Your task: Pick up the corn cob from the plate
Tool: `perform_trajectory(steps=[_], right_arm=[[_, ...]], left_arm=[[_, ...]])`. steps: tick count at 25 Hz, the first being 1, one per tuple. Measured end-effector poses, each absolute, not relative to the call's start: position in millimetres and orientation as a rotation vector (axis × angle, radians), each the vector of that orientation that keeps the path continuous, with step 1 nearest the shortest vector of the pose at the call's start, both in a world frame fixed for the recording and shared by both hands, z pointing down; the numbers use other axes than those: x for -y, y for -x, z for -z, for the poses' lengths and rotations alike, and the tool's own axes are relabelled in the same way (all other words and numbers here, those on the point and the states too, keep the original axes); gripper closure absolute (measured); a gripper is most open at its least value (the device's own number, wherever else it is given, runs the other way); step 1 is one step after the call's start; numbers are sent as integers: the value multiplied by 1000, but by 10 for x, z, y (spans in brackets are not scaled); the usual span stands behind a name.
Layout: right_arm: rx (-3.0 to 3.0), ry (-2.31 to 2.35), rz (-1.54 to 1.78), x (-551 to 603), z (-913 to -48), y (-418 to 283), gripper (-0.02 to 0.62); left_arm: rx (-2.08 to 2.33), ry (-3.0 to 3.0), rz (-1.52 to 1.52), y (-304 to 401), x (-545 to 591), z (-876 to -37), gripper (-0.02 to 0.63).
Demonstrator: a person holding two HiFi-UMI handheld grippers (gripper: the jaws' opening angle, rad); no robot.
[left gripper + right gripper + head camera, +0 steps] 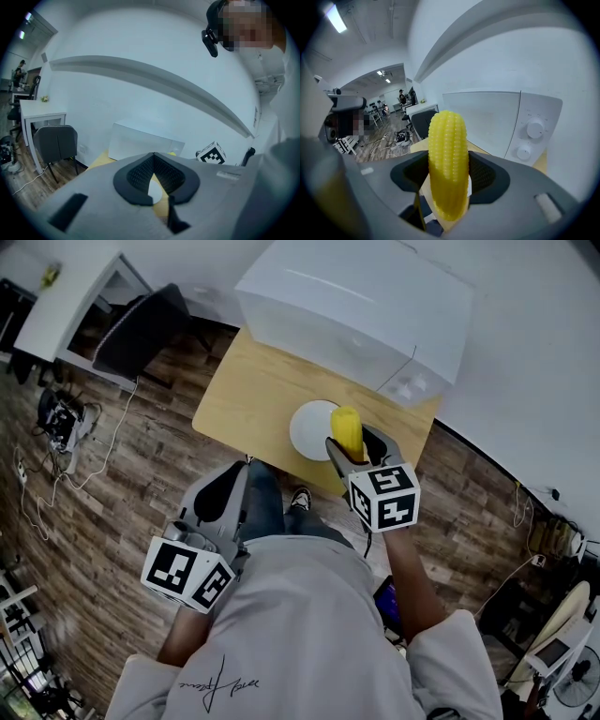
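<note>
My right gripper (354, 448) is shut on the yellow corn cob (346, 427), which sticks out past the jaws. It hangs over the right edge of the round white plate (307, 432) on the wooden table (248, 395). The right gripper view shows the corn cob (447, 140) standing between the dark pads (483, 172), clamped at its lower half by the right gripper (450, 168). My left gripper (225, 498) is low and near my body, off the table's front edge. In its own view the left gripper (153, 161) has its tips touching with nothing between them.
A white microwave (356, 306) fills the back of the table; its knobs (534, 127) show close on the right. A dark chair (141, 329) and a white desk stand at the left. Cables (56, 427) lie on the wood floor.
</note>
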State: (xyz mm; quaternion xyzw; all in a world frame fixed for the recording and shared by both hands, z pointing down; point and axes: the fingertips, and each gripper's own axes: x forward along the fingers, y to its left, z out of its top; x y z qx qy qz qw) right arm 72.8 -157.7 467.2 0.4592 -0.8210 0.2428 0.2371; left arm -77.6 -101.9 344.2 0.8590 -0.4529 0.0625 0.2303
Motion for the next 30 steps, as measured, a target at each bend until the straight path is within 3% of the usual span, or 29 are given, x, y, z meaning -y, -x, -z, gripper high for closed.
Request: perform_trajectory(steps=[30], right_arm=[[2409, -1541, -490, 1251, -3648, -934, 331]], left_arm=[[1344, -2343, -130, 1103, 1003, -3361, 612]])
